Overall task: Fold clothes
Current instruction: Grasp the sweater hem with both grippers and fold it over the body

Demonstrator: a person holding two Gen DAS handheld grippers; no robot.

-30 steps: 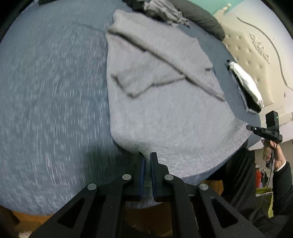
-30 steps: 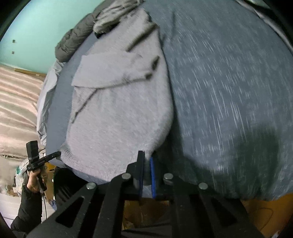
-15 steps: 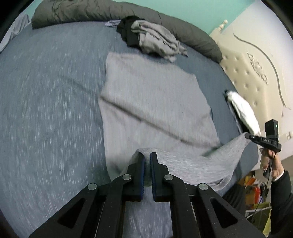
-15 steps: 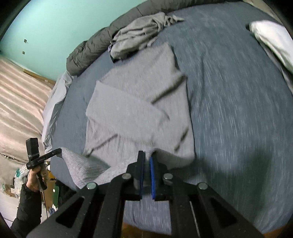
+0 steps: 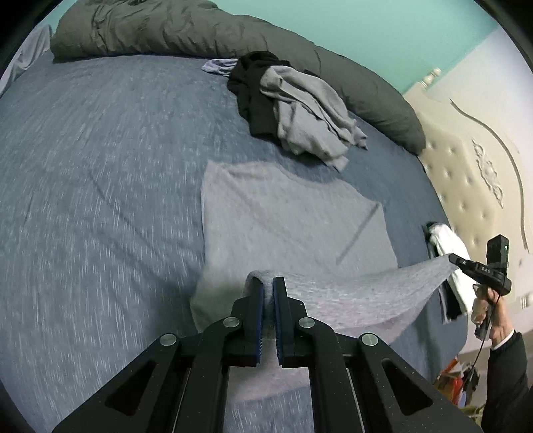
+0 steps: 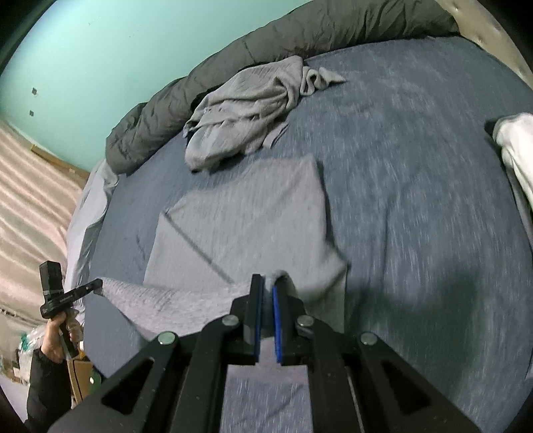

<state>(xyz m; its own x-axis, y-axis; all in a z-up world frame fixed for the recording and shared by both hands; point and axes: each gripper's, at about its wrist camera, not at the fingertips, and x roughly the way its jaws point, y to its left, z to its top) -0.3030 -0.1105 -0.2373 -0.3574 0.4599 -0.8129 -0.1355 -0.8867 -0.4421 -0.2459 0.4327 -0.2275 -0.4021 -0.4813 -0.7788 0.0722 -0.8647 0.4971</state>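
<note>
A light grey sweater (image 5: 286,216) lies on the blue-grey bedsheet (image 5: 100,200), filling the middle of the left wrist view, its near hem lifted off the sheet and stretched taut between the two claws. The left gripper (image 5: 268,283), at 6 o'clock in its own view, is pinched tight on one corner of that hem. The right gripper (image 6: 267,281) is pinched on the other corner; from the left wrist view it shows at 3 o'clock, where a hand (image 5: 489,313) carries it. At 12 o'clock beyond the sweater sits a crumpled heap of grey and black clothes (image 5: 293,110), touching a dark grey duvet (image 5: 186,30) rolled along the teal wall (image 5: 399,33). At 3 o'clock a white garment (image 5: 449,243) lies near the cream tufted headboard (image 5: 466,173).
</note>
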